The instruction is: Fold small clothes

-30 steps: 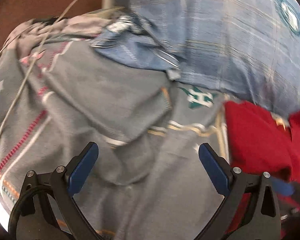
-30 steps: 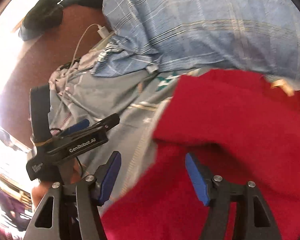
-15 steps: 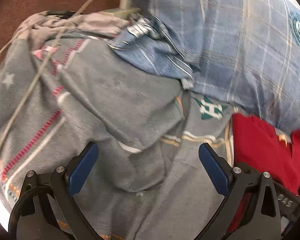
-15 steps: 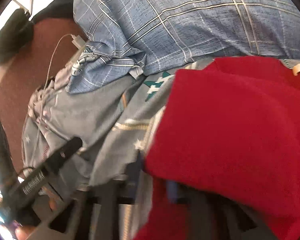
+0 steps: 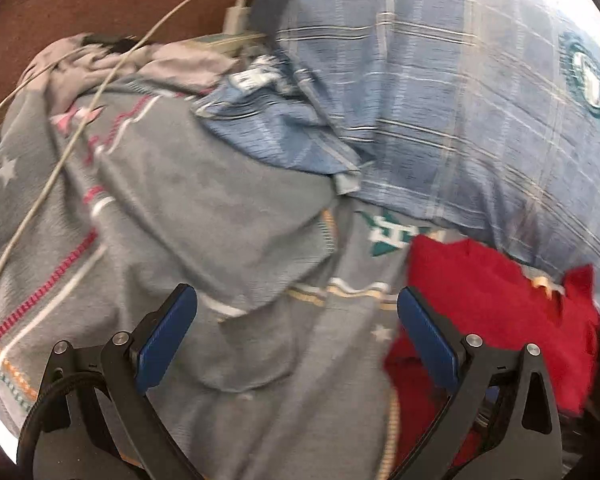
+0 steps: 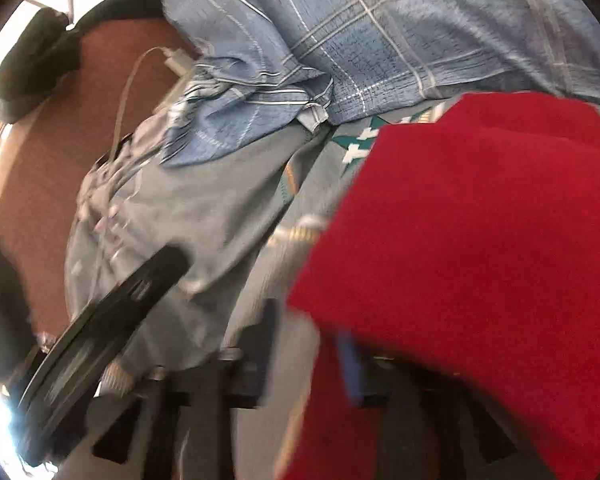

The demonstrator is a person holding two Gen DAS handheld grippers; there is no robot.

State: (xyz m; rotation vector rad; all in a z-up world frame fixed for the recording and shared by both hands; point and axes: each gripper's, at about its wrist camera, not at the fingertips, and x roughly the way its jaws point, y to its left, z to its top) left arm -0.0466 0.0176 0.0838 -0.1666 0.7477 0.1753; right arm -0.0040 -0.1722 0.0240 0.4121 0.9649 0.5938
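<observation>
A red garment lies on the right of a grey patterned bedspread. My left gripper hovers open over the bedspread with nothing between its blue pads, its right finger at the red garment's left edge. In the right wrist view the red garment fills the right half. It drapes over the blurred right gripper and hides most of the right finger. That gripper's jaws are opening and stand apart, with the cloth's edge lying over them. One black finger of the left gripper crosses the lower left.
A blue plaid cloth is heaped behind the garments. A white charger and its cable trail over the bedspread's far left. Brown surface borders the bedding, with a dark bundle at its far corner.
The right gripper closed at the red garment's edge, then its jaws parted again. The red cloth now reaches farther left, up to the left gripper's right finger. The left gripper stayed open.
</observation>
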